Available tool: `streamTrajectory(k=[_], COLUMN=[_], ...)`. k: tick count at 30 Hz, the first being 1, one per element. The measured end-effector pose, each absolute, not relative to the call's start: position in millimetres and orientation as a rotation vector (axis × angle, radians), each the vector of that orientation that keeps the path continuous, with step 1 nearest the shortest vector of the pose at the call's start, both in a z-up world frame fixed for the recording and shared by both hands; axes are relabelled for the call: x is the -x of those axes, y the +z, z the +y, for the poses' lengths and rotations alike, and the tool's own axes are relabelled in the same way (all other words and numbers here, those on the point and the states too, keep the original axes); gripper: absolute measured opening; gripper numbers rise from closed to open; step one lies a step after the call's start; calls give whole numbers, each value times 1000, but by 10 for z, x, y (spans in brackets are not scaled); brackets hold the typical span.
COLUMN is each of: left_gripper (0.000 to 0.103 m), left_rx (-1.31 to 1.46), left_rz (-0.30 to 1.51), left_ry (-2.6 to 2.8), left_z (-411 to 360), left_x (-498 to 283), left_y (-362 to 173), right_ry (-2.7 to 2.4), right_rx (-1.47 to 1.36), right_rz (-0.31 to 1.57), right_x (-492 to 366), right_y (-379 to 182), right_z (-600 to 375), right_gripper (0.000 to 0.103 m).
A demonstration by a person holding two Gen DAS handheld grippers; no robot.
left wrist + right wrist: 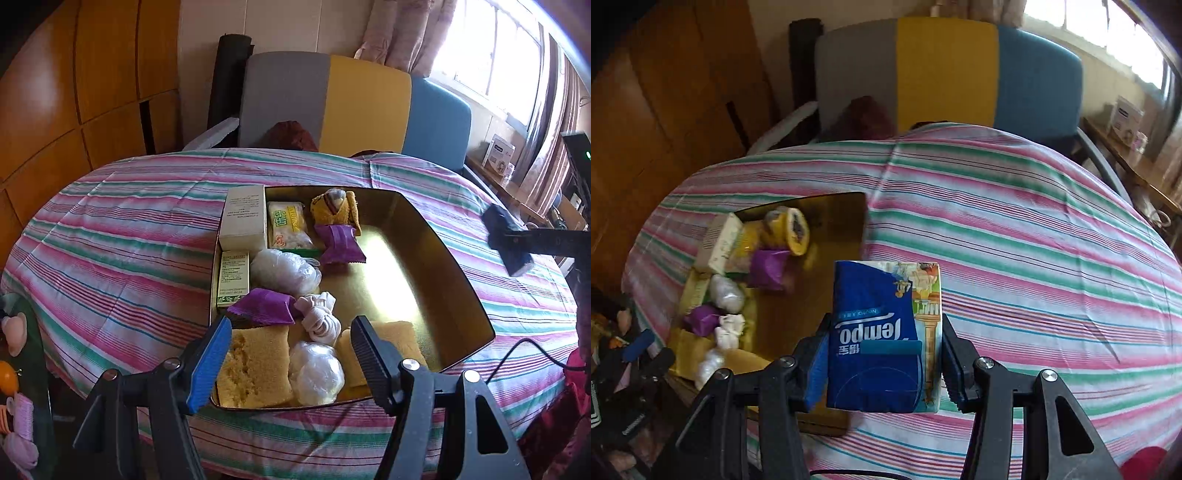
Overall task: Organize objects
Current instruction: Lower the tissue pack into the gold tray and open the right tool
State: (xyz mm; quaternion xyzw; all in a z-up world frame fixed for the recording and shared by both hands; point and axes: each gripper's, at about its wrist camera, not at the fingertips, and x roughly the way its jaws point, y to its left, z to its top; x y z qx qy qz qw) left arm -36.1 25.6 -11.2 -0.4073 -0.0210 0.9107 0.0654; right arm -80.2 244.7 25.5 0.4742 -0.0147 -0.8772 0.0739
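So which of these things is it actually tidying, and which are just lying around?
Part of the job:
- blue Tempo tissue pack, clamped in the right gripper
- gold metal tray
- purple wrapped packets
- yellow sponges

Just lying about:
- striped tablecloth
- grey, yellow and blue chair

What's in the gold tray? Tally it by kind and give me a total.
Cardboard boxes: 2
Purple packets: 2
Clear plastic bundles: 2
Yellow sponges: 2
Yellow-and-white packet: 1
White sock bundle: 1
Yellow rolled cloth: 1
Total: 11
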Motion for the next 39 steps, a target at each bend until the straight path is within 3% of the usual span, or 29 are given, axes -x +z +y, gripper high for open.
streamTrajectory(k=[10, 17, 29, 39], left_gripper=[74, 74, 74, 74], left_rx=[1279, 1315, 1223, 1204], left_rz=[-156, -124, -93, -15], left_ry=[2815, 2861, 2976, 3006], left_z=[-91, -134, -89, 122], left_x=[435, 467, 392, 280], left_y=[-161, -226, -30, 131], right_ry=[-2458, -2390, -2498, -2617], right_rx=[-1614, -1705, -1521, -1339], right_rz=[62, 58, -116, -128], right_x=[1366, 1458, 1116, 356], right_y=[-414, -757, -502, -100], right_z=[1706, 1567, 1781, 1983], right_gripper=[52, 53, 69, 70])
